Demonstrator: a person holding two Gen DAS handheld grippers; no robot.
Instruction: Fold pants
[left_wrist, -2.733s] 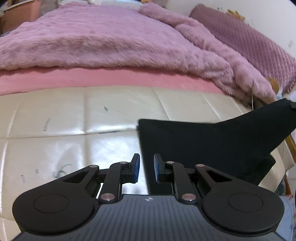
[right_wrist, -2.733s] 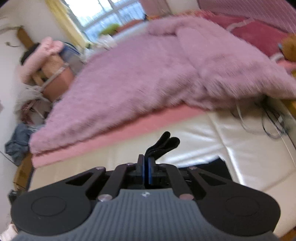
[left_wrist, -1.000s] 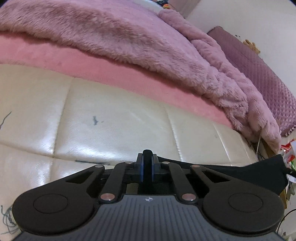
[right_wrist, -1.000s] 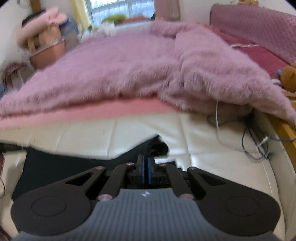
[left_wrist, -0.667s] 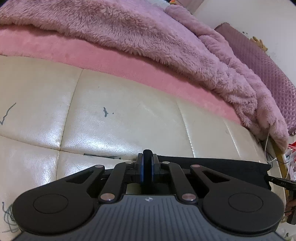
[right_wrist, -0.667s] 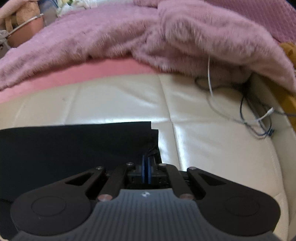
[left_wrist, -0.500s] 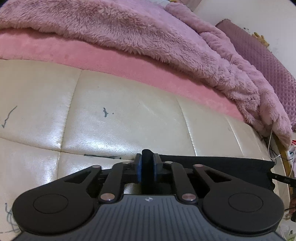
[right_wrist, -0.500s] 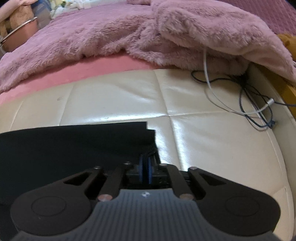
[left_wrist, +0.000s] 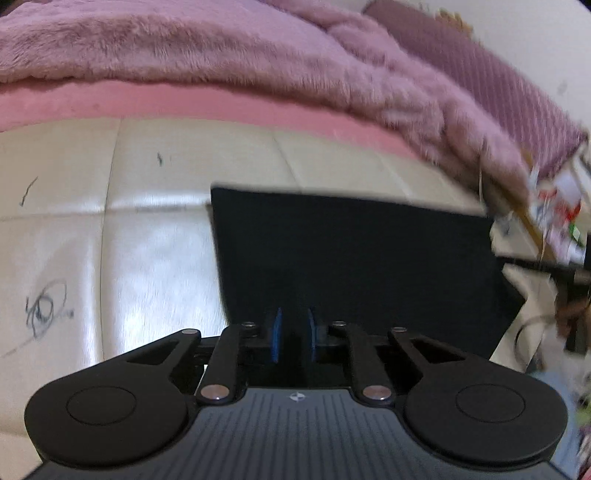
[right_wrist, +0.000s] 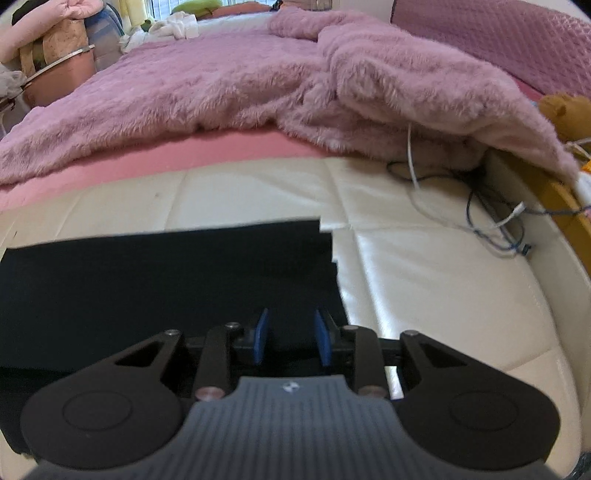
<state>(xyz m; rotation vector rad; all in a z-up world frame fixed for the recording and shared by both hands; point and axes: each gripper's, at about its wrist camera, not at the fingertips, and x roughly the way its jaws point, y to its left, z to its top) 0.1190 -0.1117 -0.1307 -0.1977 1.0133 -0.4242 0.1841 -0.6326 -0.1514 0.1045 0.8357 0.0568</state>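
Left gripper (left_wrist: 293, 338): blue pads parted by a narrow gap, last seen closing a little; nothing pinched, only dark cloth visible behind the gap. Poised over the near left part of the garment, likely just released after laying a fold.
Right gripper (right_wrist: 291, 338): pads parted somewhat wider, just been opening; nothing pressed between them, black cloth lying beneath. Set near the garment's right edge, consistent with letting go of a laid-down layer.
Black pants (right_wrist: 166, 273): spread flat as a wide dark rectangle on the cream leather surface (right_wrist: 424, 280), directly ahead of both tools. Stepped corner at far right suggests stacked layers slightly out of line. Judged partly folded; a further fold probably pending.
Left view only: garment's left edge (left_wrist: 218, 258), straight and clean; pen scribbles on the leather (left_wrist: 46, 308); clutter at far right, blurred, not identifiable.
Right view only: offset corner (right_wrist: 327, 230); tangle of cables (right_wrist: 491, 221) on the leather beyond it, clear of the cloth.
Far ground: pink sheet (right_wrist: 184, 155), then fluffy mauve blanket (right_wrist: 221, 85), both well apart from the pants.
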